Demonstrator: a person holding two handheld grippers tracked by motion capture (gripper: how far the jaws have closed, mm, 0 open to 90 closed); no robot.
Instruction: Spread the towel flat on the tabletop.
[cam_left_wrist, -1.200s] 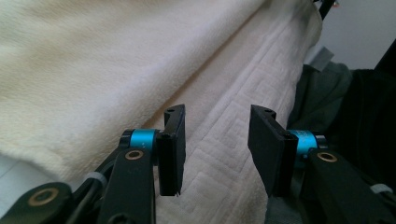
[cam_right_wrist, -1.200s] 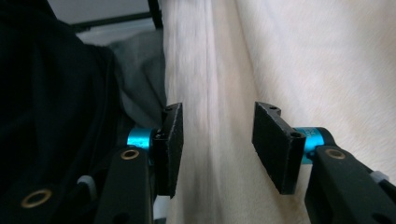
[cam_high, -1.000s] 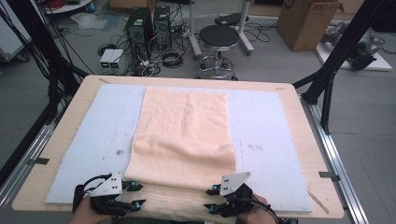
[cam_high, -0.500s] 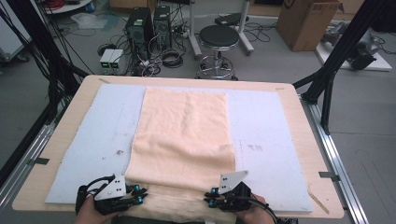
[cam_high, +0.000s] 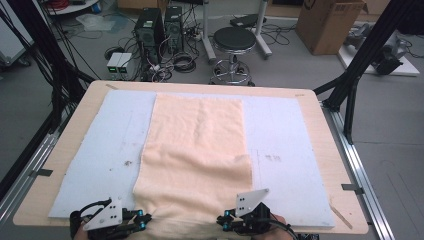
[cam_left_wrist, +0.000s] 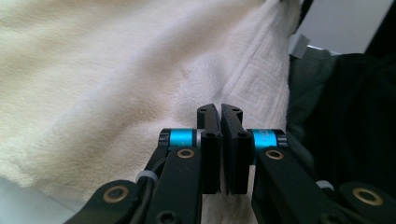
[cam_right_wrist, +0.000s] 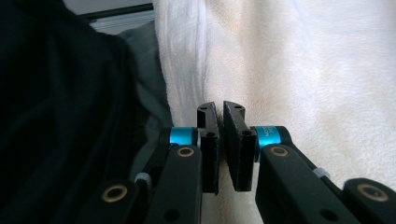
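Beyond towel (cam_high: 197, 150): stool (cam_high: 235, 40); computers (cam_high: 159, 30)

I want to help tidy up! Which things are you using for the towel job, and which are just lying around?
In use:
towel
left gripper, shut on the towel's near edge
right gripper, shut on that edge too
blue mat under the towel

Just lying about:
stool
computer towers
cardboard box
cables on the floor

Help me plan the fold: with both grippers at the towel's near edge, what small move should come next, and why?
Probably lift both corners together. The left gripper and right gripper have just closed at the near corners of the towel, which lies flat on the mat; whether cloth is pinched is unclear.
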